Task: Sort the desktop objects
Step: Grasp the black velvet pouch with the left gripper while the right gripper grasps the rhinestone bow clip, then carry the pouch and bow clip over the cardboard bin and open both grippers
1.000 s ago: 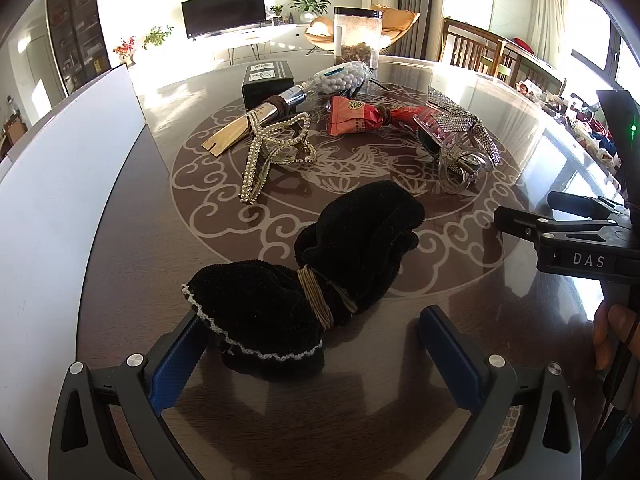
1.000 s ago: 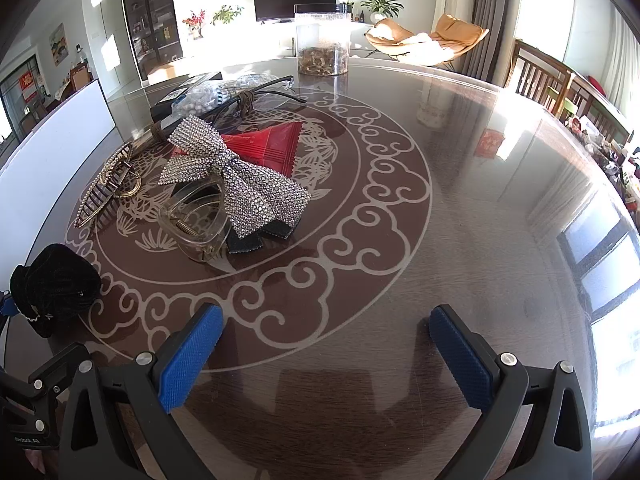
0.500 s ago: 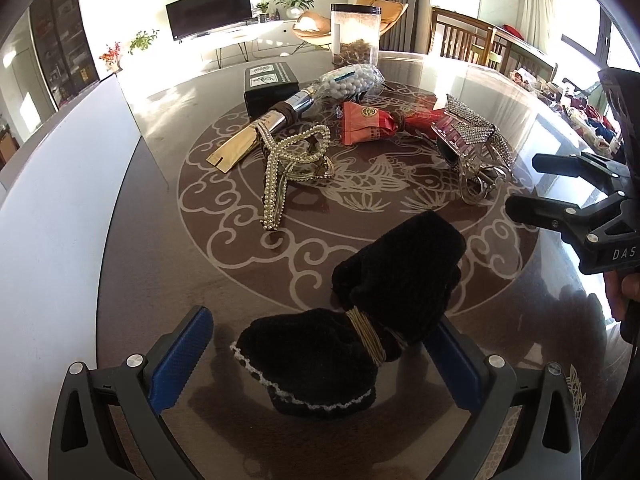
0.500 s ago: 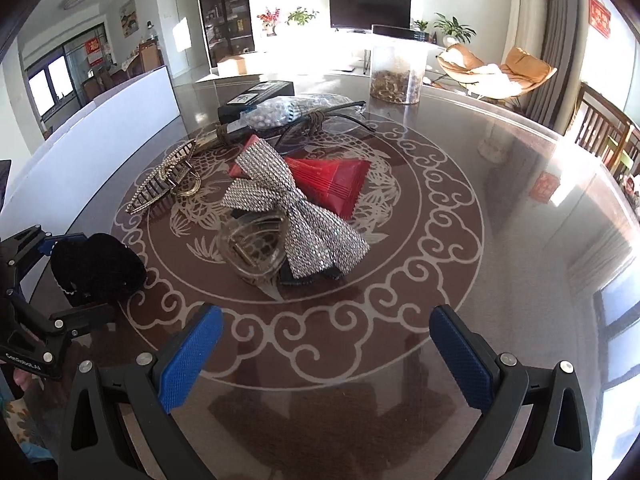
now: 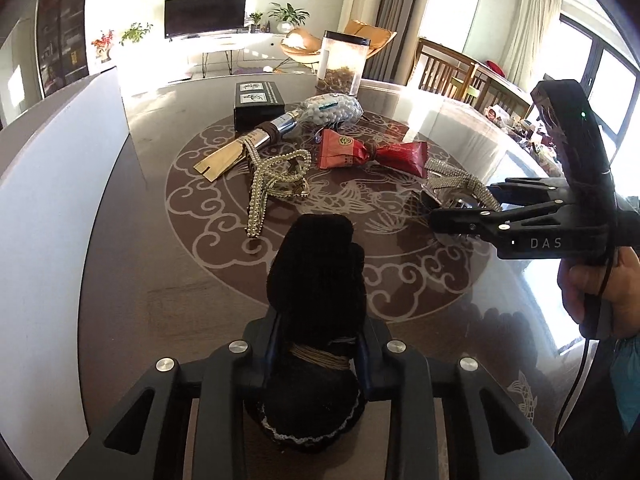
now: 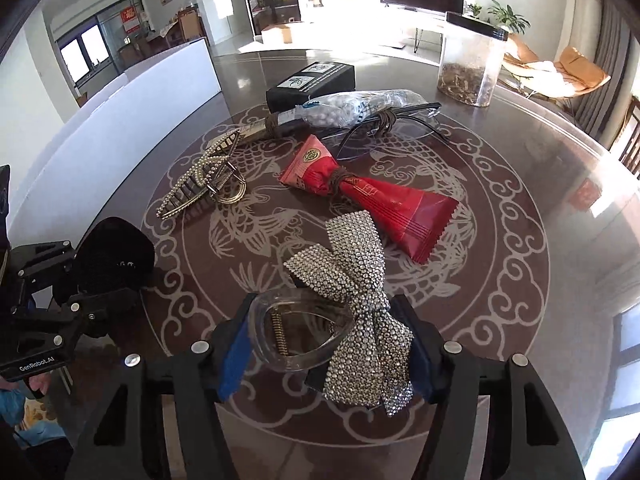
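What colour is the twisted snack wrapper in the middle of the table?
Red, the snack wrapper shows best in the right wrist view.

Sunlit living room: wall television (image 5: 205, 13), orange armchair (image 6: 560, 72), grey curtains (image 5: 394, 20), potted plants (image 5: 289, 14)

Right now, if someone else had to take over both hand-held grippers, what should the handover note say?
Left hand-held gripper: shut on the black velvet bow, pinched at its cord-wrapped middle.
Right hand-held gripper: jaws closing around the rhinestone bow hair claw, which sits between the blue pads; treat the grip as unconfirmed.
Still lying on the round table: pearl hair claw, red snack packet, bag of white beads, black box, clear jar.
Done: two pieces are being picked; nothing looks sorted yet.
Left: place both, then work through the rest.
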The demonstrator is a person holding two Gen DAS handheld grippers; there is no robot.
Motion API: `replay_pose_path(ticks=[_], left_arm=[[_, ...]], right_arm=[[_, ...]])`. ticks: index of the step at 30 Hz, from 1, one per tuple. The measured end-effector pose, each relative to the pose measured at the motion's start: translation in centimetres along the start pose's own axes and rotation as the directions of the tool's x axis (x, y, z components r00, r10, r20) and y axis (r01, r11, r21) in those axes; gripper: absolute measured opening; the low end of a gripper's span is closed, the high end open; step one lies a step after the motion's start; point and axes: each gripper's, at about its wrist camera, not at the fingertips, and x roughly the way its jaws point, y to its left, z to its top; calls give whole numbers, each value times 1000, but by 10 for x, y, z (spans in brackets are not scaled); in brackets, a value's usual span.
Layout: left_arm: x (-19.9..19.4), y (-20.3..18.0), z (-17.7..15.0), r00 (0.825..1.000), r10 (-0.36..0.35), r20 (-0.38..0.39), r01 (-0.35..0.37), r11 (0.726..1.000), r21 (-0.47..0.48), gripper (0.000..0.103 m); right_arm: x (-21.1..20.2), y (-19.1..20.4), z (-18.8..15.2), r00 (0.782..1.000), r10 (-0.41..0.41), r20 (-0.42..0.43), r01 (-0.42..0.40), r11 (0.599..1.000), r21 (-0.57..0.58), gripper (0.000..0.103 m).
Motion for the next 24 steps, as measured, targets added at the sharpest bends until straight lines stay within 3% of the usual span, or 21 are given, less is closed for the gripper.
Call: replay_pose_path(ticks=[3, 7, 14, 17, 21, 24], left_arm=[[-21, -8, -8, 999, -28, 17, 28, 999, -22, 30], [-52, -12, -17, 998, -48, 45, 50, 998, -40, 30], [-104, -1, -27, 993, -74, 90, 81, 994, -72, 30], [-135, 10, -27, 987, -77, 140, 90, 992, -90, 30], [-181, 52, -25, 979, -2, 204, 30, 990, -136, 30], [-204, 107, -26, 973, 108, 203, -63, 974, -219, 30]], right_arm=[[-23, 3, -18, 1000, 9, 16, -10, 998, 65, 53], [-41, 16, -34, 1000, -23, 10, 23, 999, 50, 48], [-77, 38, -43, 998, -1, 64, -3, 998, 61, 48], [-92, 52, -35, 993, 45, 105, -54, 995, 86, 48], [-111, 100, -3, 972, 153, 177, -159, 987, 19, 48], [-118, 155, 27, 941, 259, 219, -252, 966, -60, 48]])
